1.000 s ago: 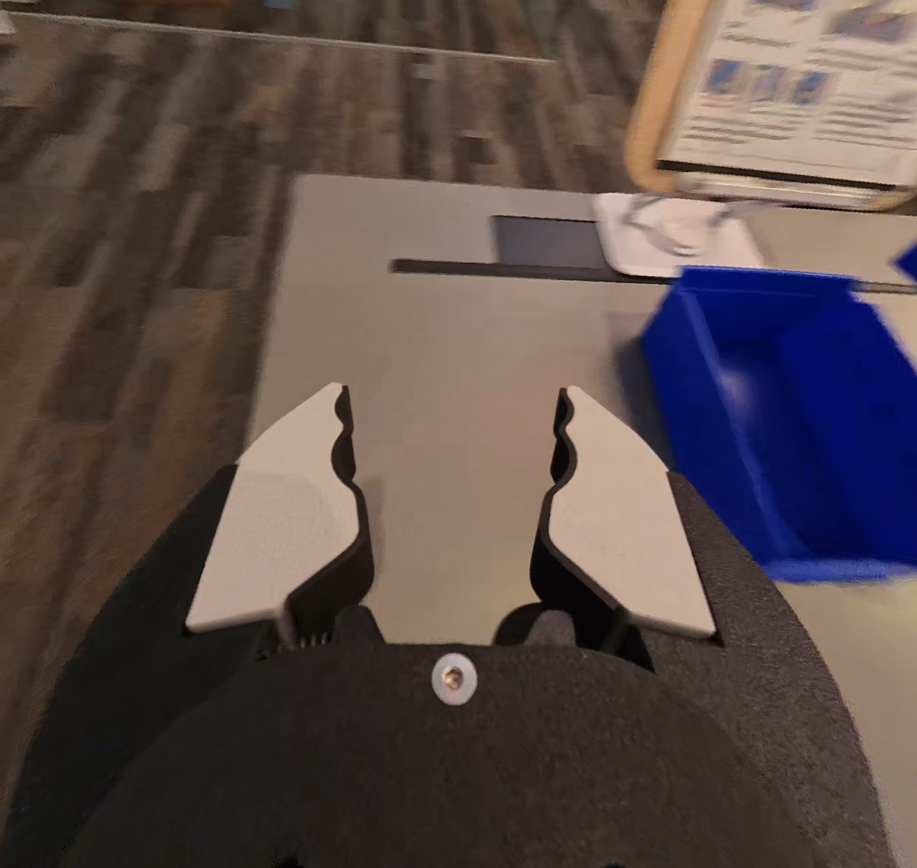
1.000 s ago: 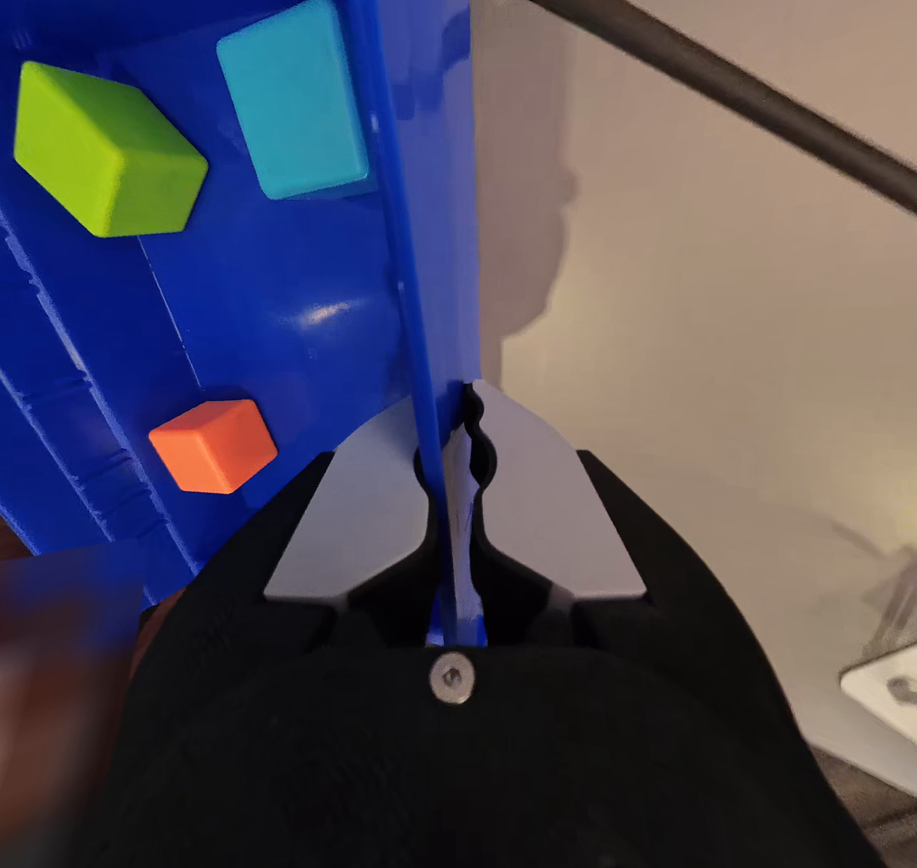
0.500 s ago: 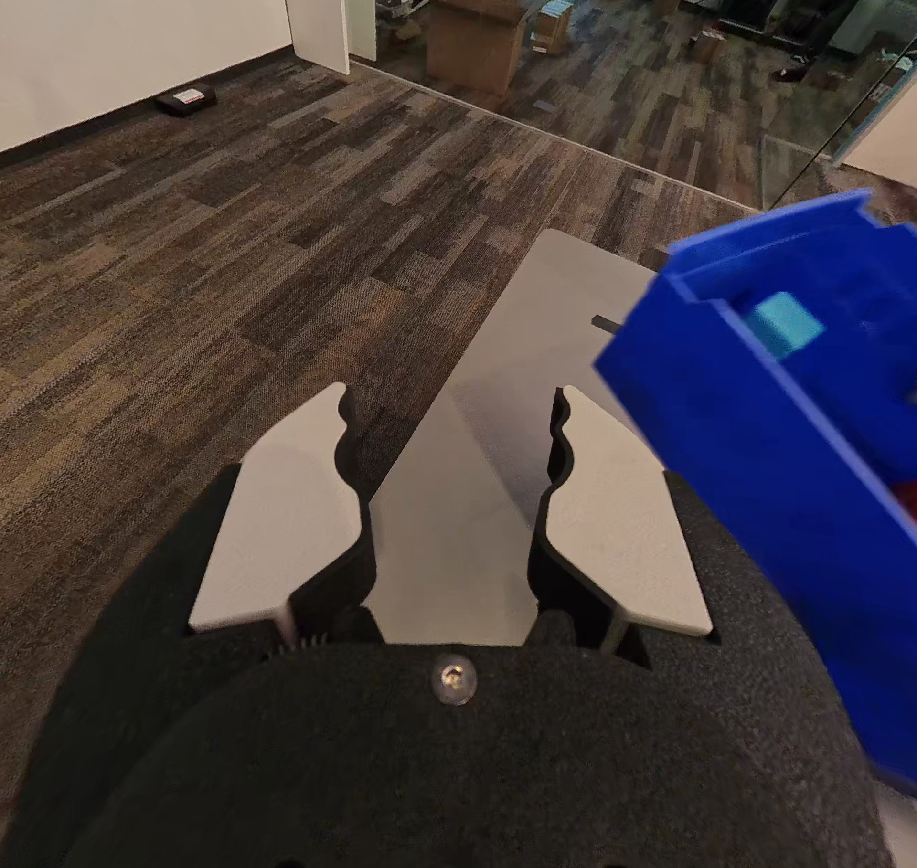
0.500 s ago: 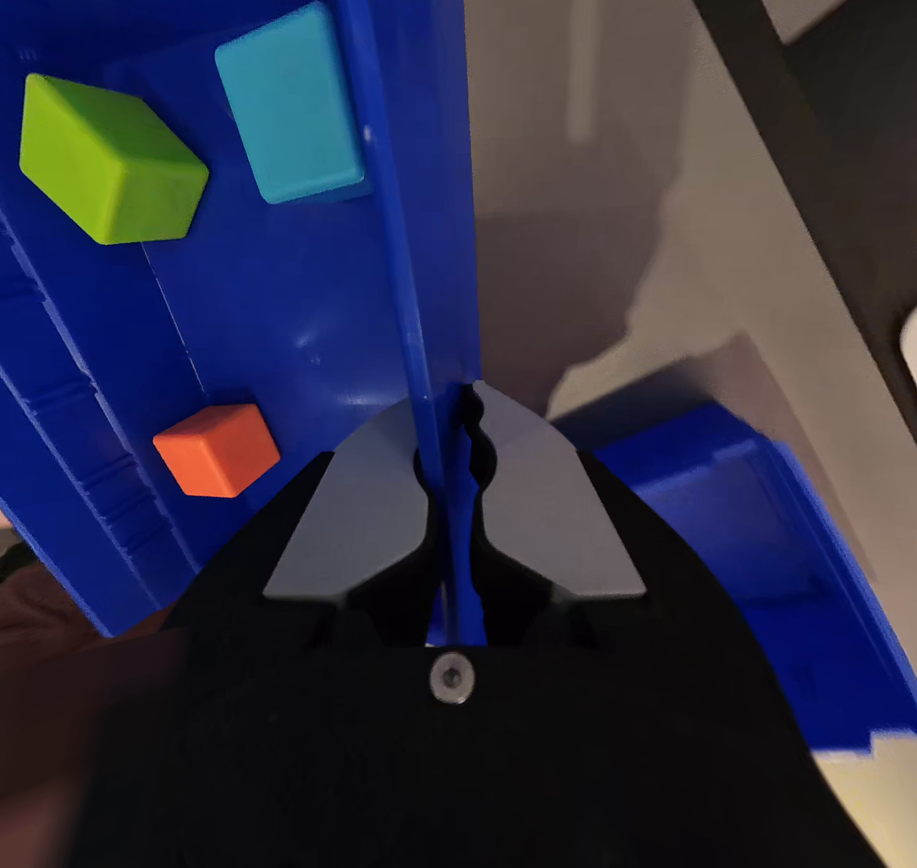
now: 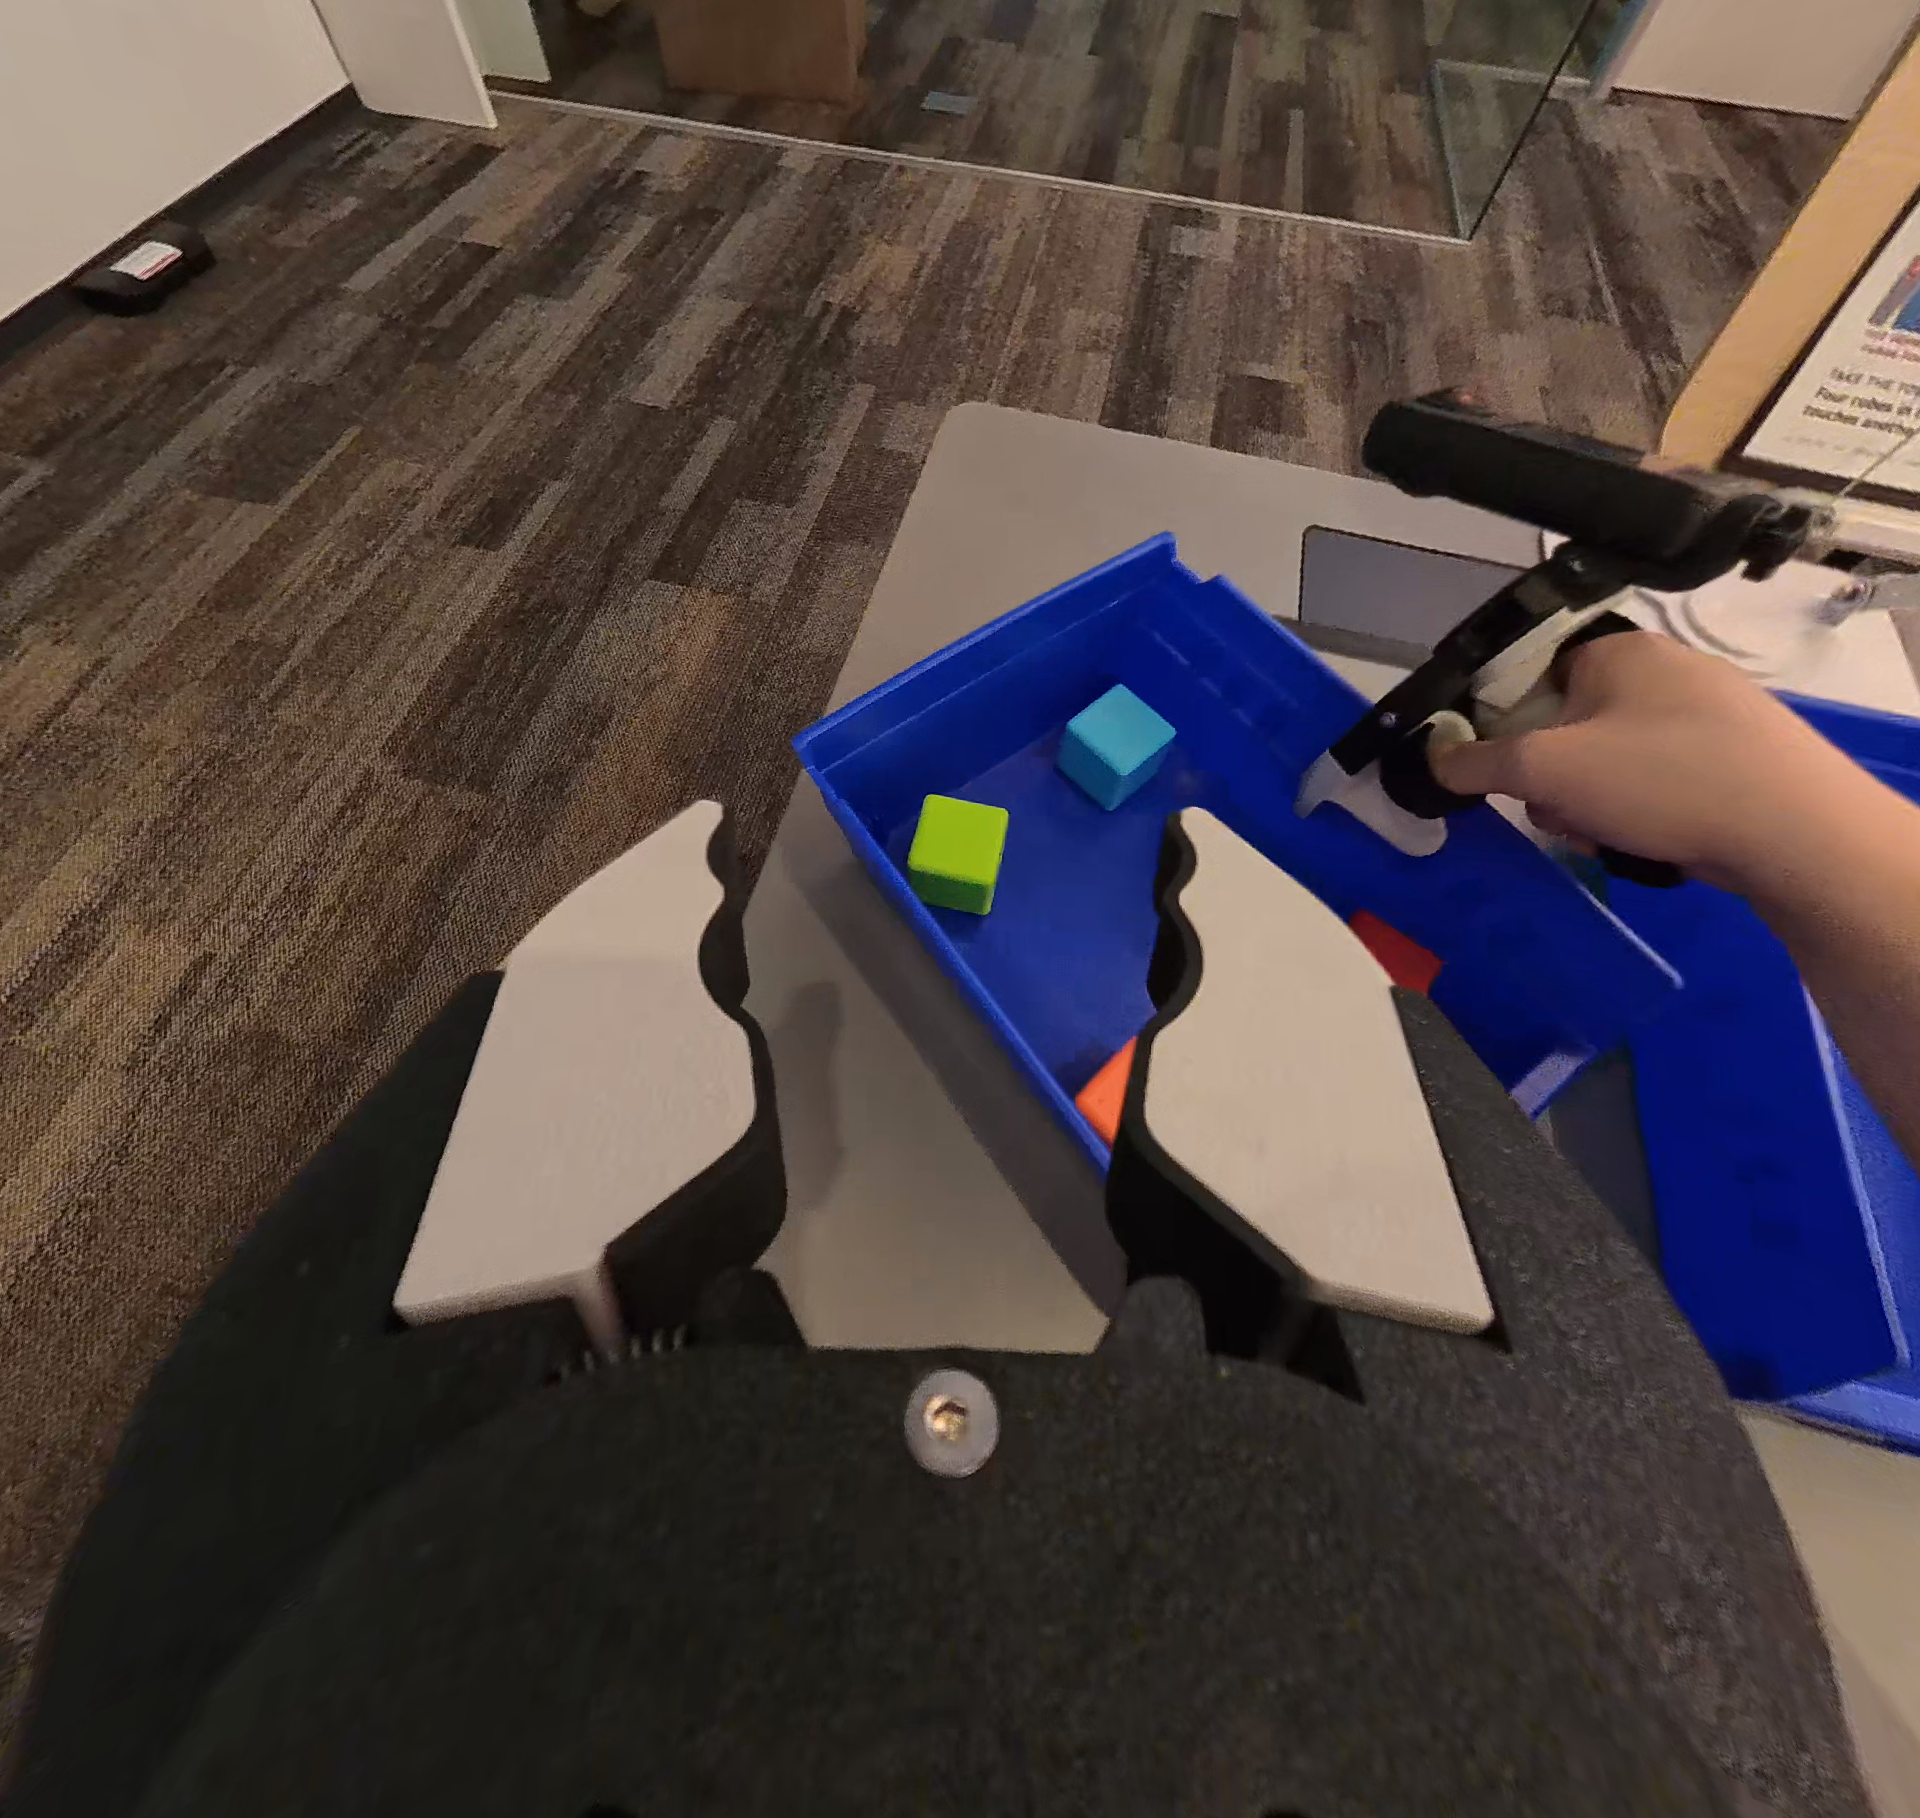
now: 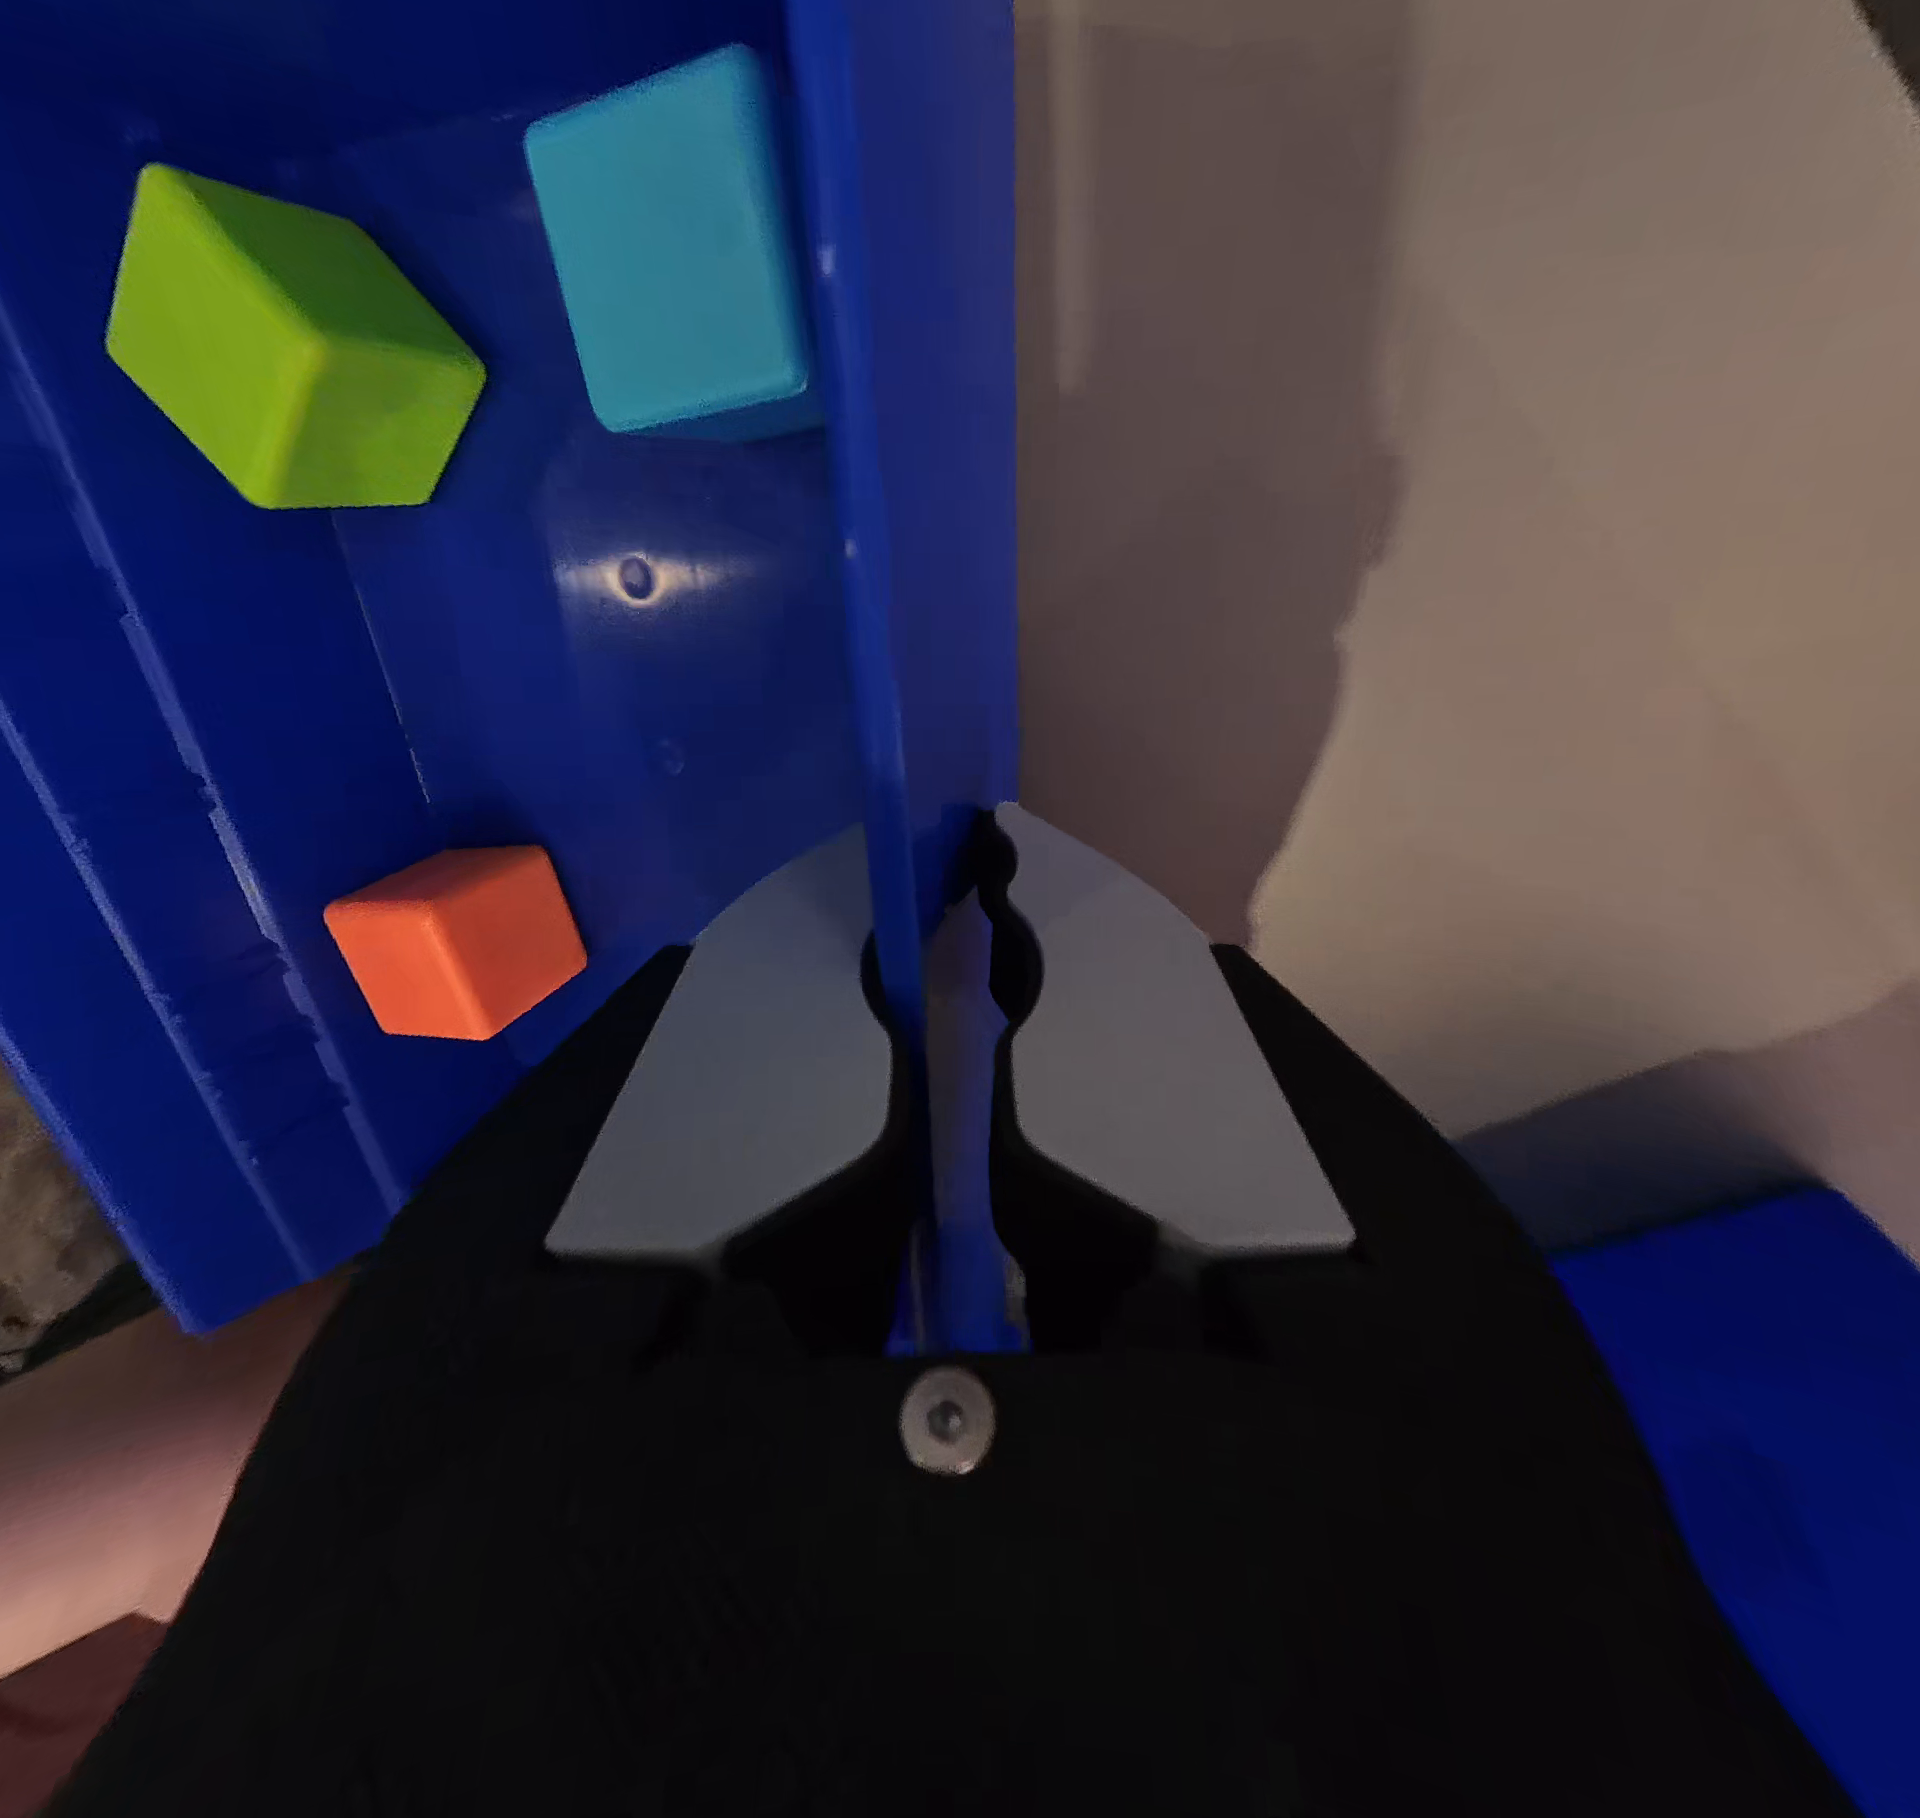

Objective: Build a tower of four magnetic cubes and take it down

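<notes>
A blue bin (image 5: 1049, 646) is held tilted over the grey table (image 5: 1039, 480). In it lie a green cube (image 5: 958, 852), a cyan cube (image 5: 1117, 758), an orange cube (image 5: 1108, 1095) and a red cube (image 5: 1397, 949). My right gripper (image 6: 940, 833) is shut on the bin's side wall (image 6: 883, 418); it also shows in the left wrist view (image 5: 1340, 792). The right wrist view shows the green cube (image 6: 281, 345), cyan cube (image 6: 670, 241) and orange cube (image 6: 457, 937). My left gripper (image 5: 951, 823) is open and empty, just left of the bin.
A second blue bin (image 5: 1787, 1228) sits at the right, under the tilted one, and shows in the right wrist view (image 6: 1766, 1405). A person's hand (image 5: 1662, 781) holds the right gripper. A framed sheet (image 5: 1860, 366) stands at the back right. The table's left edge drops to wood-pattern floor (image 5: 416, 625). Across from one pair of fingers to the other is roughly 30 centimetres.
The bin has moved away from my left gripper and down toward the table; its inside now faces the left camera. The right gripper has kept its hold on the wall.
</notes>
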Demonstrator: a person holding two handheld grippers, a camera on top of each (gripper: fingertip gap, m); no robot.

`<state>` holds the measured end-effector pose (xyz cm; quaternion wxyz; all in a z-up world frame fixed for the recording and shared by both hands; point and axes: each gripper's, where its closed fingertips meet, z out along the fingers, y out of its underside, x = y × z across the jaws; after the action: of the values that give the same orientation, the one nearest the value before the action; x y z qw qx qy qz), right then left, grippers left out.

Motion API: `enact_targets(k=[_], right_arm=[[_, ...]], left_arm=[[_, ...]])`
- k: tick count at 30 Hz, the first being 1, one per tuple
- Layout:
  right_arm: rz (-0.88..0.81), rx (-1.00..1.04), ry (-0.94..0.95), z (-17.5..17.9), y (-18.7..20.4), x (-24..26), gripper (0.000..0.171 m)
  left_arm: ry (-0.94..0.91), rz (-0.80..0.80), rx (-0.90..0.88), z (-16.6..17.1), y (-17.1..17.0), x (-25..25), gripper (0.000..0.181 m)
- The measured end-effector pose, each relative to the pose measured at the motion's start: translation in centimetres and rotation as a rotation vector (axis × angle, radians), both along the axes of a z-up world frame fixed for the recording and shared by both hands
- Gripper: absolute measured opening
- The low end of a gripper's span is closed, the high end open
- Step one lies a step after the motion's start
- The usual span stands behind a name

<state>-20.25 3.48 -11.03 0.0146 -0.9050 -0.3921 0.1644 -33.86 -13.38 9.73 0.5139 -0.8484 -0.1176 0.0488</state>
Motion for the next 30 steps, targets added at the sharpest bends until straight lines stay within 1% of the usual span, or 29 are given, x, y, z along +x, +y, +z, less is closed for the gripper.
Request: enact_targets(k=[1,3,4,5,7,9,10,12,13,14,15,16,18,20,23,24,25,26,27,28,29,30], right_arm=[[-0.012,-0.013,0.01,-0.2,-0.2,0.0,0.013],[-0.017,0.026,0.073,0.5,0.0,-0.3,0.015],[-0.022,0.083,0.117,1.6,0.5,-0.4,0.015],[-0.018,0.154,0.153,3.1,0.9,-0.2,0.02],[-0.008,0.371,0.191,7.1,2.0,1.7,0.044],[-0.012,0.589,0.211,11.7,1.9,5.6,0.057],[-0.032,0.679,0.193,13.4,1.7,8.6,0.06],[-0.133,0.806,0.09,15.1,1.6,16.6,0.062],[-0.221,0.828,0.012,15.1,1.7,21.4,0.063],[-0.325,0.812,-0.062,14.5,1.7,26.2,0.067],[-0.424,0.764,-0.096,13.5,1.4,30.2,0.068],[-0.507,0.701,-0.083,12.2,1.0,33.0,0.069],[-0.587,0.562,-0.018,9.1,0.0,36.0,0.071],[-0.605,0.464,-0.017,6.0,-1.0,37.9,0.076],[-0.612,0.358,-0.026,2.3,-1.8,38.7,0.074],[-0.591,0.303,-0.044,1.0,-2.4,38.7,0.062],[-0.565,0.245,-0.061,0.0,-2.9,38.4,0.055],[-0.542,0.195,-0.062,-0.7,-3.4,38.0,0.042],[-0.523,0.153,-0.039,-1.0,-3.7,37.4,0.025],[-0.511,0.126,-0.018,-1.0,-3.8,36.9,0.016],[-0.505,0.112,-0.026,-0.9,-3.9,36.8,0.015],[-0.501,0.093,-0.045,-0.9,-4.0,37.0,0.014]], left_arm=[[0.007,-0.01,-0.013,-0.2,0.2,0.3,0.074],[0.021,-0.023,-0.03,-0.5,0.6,0.6,0.073],[0.022,-0.025,-0.036,-0.7,0.8,0.7,0.072],[0.019,-0.025,-0.049,-1.1,1.0,0.7,0.071],[0.003,-0.02,-0.117,-2.6,1.3,0.5,0.072],[-0.018,-0.017,-0.223,-4.9,1.4,0.0,0.074],[-0.028,-0.02,-0.266,-6.1,1.5,-0.4,0.072],[-0.092,-0.035,-0.309,-8.0,2.1,-1.0,0.063],[-0.15,-0.036,-0.331,-9.2,2.2,-1.4,0.061],[-0.21,-0.029,-0.355,-10.4,2.2,-1.7,0.063],[-0.259,-0.019,-0.379,-11.5,2.3,-2.0,0.069],[-0.291,-0.016,-0.402,-12.4,2.3,-2.2,0.07],[-0.319,-0.034,-0.439,-13.7,2.7,-2.0,0.075],[-0.318,-0.054,-0.482,-14.7,3.1,-1.4,0.08],[-0.301,-0.094,-0.523,-15.2,3.6,0.0,0.081],[-0.293,-0.095,-0.533,-15.3,3.8,0.2,0.08],[-0.289,-0.1,-0.55,-15.6,4.0,0.5,0.08],[-0.292,-0.107,-0.582,-16.2,4.0,0.9,0.08],[-0.289,-0.112,-0.628,-17.0,3.8,1.1,0.081],[-0.285,-0.116,-0.676,-17.8,3.6,1.3,0.083],[-0.293,-0.123,-0.715,-18.5,3.4,1.5,0.081],[-0.303,-0.138,-0.728,-19.0,3.6,1.8,0.074]])
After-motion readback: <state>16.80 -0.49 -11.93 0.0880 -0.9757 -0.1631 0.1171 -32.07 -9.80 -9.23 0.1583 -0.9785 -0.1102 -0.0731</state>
